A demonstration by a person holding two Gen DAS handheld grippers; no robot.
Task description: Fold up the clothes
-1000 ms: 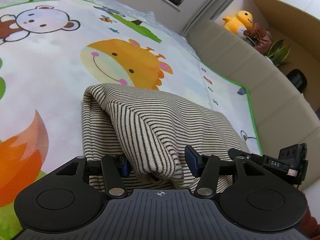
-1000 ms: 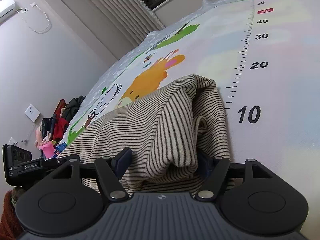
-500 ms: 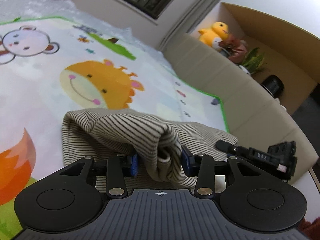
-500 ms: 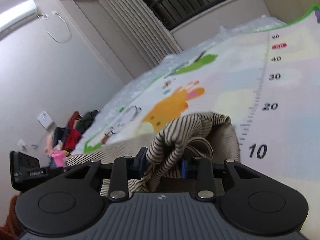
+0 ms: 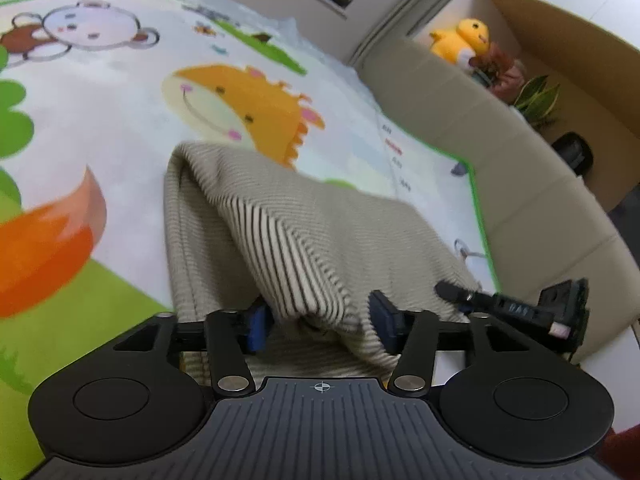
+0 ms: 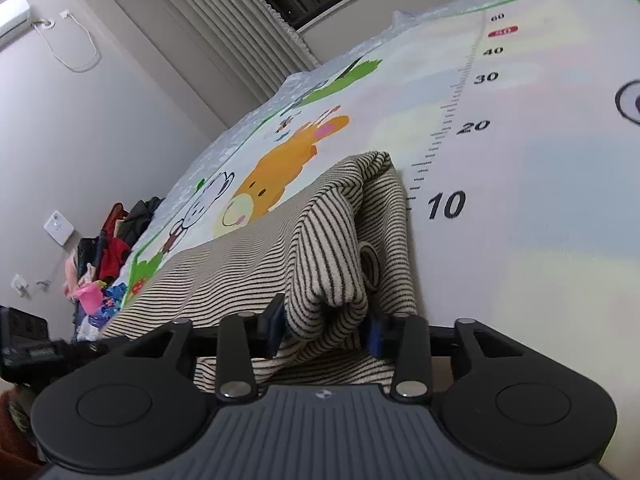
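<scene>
A beige garment with thin dark stripes (image 5: 304, 232) lies folded on the cartoon play mat (image 5: 100, 120). Its near fold hangs between the blue pads of my left gripper (image 5: 320, 322), whose jaws stand apart with a gap beside the cloth. In the right wrist view the same garment (image 6: 320, 248) bunches up, and my right gripper (image 6: 325, 322) has its pads pressed on a thick fold of it. The right gripper also shows at the right edge of the left wrist view (image 5: 520, 312).
A beige padded bench (image 5: 500, 152) runs along the mat's right side, with a yellow plush duck (image 5: 460, 40) and plants behind it. A pile of clothes (image 6: 100, 264) lies by the wall at the mat's far left end.
Both grippers have lowered the lifted fold back toward the mat. My left jaws have widened from their grip on the cloth; the right jaws have opened a little but still press the fold.
</scene>
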